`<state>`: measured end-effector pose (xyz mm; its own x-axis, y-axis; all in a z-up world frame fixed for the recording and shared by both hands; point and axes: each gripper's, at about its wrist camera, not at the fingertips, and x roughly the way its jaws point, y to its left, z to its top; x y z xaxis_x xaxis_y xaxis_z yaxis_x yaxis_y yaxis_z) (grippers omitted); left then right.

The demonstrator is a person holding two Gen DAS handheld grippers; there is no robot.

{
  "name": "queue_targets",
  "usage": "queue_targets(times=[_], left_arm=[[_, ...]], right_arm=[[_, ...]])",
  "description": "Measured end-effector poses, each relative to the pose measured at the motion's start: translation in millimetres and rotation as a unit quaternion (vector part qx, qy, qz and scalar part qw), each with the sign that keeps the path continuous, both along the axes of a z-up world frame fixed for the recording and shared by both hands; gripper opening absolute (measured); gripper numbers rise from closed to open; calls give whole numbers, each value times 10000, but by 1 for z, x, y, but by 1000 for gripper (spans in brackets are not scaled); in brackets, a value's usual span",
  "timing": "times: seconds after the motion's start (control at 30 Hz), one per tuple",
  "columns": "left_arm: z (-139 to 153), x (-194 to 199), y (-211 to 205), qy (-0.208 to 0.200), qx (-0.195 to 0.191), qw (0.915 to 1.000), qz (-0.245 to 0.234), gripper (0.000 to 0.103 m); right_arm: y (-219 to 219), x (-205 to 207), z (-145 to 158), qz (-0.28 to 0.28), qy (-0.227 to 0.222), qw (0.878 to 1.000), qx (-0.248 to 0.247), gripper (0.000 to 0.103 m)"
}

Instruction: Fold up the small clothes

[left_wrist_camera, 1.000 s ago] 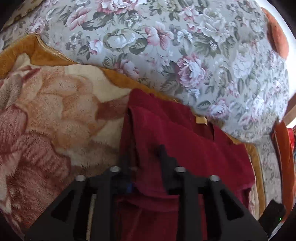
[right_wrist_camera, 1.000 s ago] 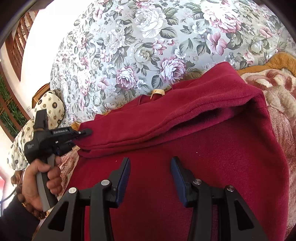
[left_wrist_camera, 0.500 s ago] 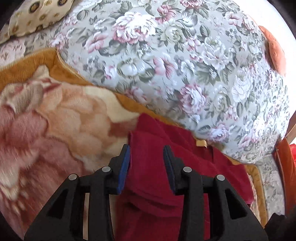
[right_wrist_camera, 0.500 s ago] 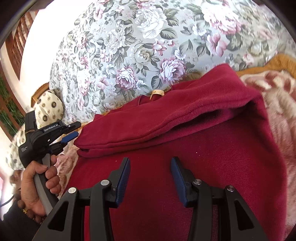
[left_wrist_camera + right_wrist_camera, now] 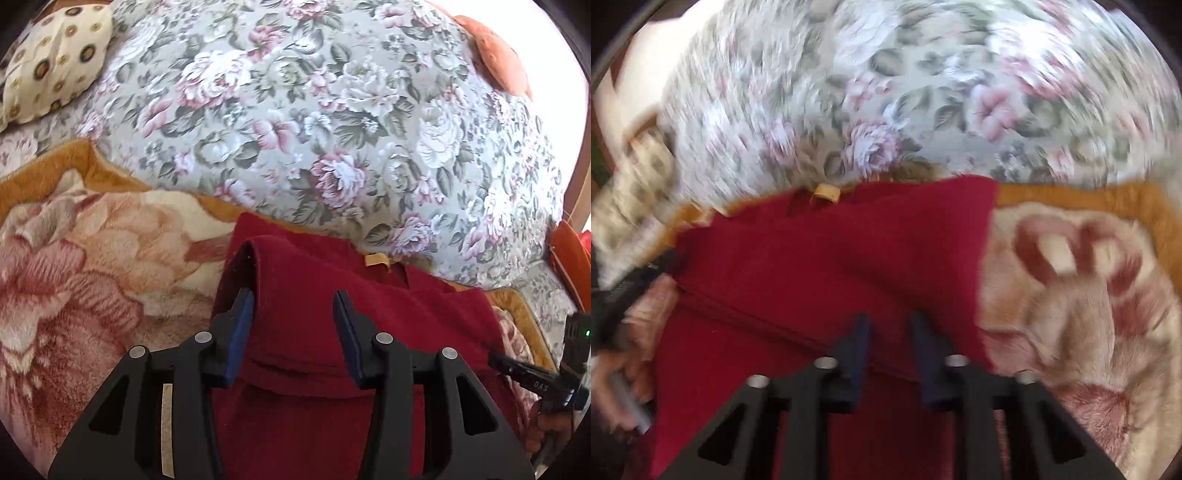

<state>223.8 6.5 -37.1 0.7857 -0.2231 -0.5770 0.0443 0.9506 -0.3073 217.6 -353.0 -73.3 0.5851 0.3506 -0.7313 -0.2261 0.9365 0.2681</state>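
Note:
A dark red fleece garment (image 5: pixel 332 295) lies partly folded on a floral plush blanket (image 5: pixel 92 258), with a tan neck label (image 5: pixel 376 260) at its far edge. My left gripper (image 5: pixel 293 306) is open and empty, its fingers straddling the folded edge of the garment. In the blurred right wrist view the garment (image 5: pixel 831 258) and label (image 5: pixel 827 192) also show. My right gripper (image 5: pixel 886 325) is open with a narrower gap, just above the red cloth, holding nothing. The right gripper also shows at the left wrist view's right edge (image 5: pixel 535 373).
A grey floral bedsheet (image 5: pixel 332 129) covers the bed beyond the blanket. A cream spotted pillow (image 5: pixel 51 62) lies far left, an orange cushion (image 5: pixel 498 55) far right. The blanket's orange border (image 5: pixel 1071 195) runs along the garment's far side.
My left gripper let go of the garment's folded edge, opened and drew back. My right gripper swung quickly to the right and its jaws narrowed; its view is blurred.

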Motion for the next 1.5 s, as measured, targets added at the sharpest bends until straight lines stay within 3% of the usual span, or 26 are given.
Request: queue_targets(times=[0.13,0.17,0.27,0.33,0.4,0.5,0.57,0.6,0.63,0.67,0.73,0.8,0.9,1.0,1.03,1.1,1.2,1.27,1.33,1.43,1.5], left_arm=[[-2,14,3,88,-129,9999,68,52],[-6,21,5,194,-183,9996,47,61],[-27,40,16,671,-419,9969,50,64],[-37,45,23,779,-763,9940,20,64],[-37,43,22,733,-773,9943,-17,67],[-37,42,18,716,-694,9950,-24,68],[-37,41,17,710,-667,9952,-30,68],[-38,42,17,716,-645,9953,-21,68],[-38,42,16,721,-610,9955,-16,68],[-38,42,15,727,-558,9958,-7,68],[-38,42,14,733,-488,9961,9,68],[-38,43,15,736,-497,9960,4,68],[-38,43,16,733,-520,9960,1,68],[-38,43,15,753,-467,9961,-5,68],[-37,43,15,768,-487,9959,-32,70],[-34,45,18,840,-576,9948,-84,71],[-14,34,26,1168,-516,9916,-198,71],[5,4,40,1187,-596,9908,-240,71],[21,-35,49,1077,-394,9926,-390,71],[31,-97,58,1068,56,9917,-708,71],[28,-143,70,1161,73,9892,-892,71]], right_arm=[[-14,-7,2,11,74,10000,34,4],[-12,-6,4,24,82,10000,-26,5],[-5,3,18,45,192,9997,-120,8],[1,10,41,-38,-136,9999,-75,10],[7,22,61,-72,-430,9990,-122,12],[31,61,59,-80,-414,9943,-975,12],[36,90,23,-227,253,9822,-1849,12],[33,97,9,-280,454,9783,-2004,12],[29,93,9,-315,123,9793,-1995,19],[28,93,8,-360,124,9772,-2091,25],[24,87,15,-526,207,9784,-1989,26],[17,73,29,-597,137,9844,-1650,26],[11,33,42,-247,-53,9958,-881,26],[3,13,7,-131,310,9915,-1257,35],[-8,8,6,-216,155,9961,-847,36],[-23,3,17,-601,401,9963,-460,36],[-21,-27,45,-721,163,9963,-447,36],[-12,-61,63,-388,47,9981,-473,36],[-7,-99,72,-206,39,9988,-440,36],[-4,-164,67,-119,233,9995,-183,36],[-4,-201,59,-148,266,9995,-71,36]])
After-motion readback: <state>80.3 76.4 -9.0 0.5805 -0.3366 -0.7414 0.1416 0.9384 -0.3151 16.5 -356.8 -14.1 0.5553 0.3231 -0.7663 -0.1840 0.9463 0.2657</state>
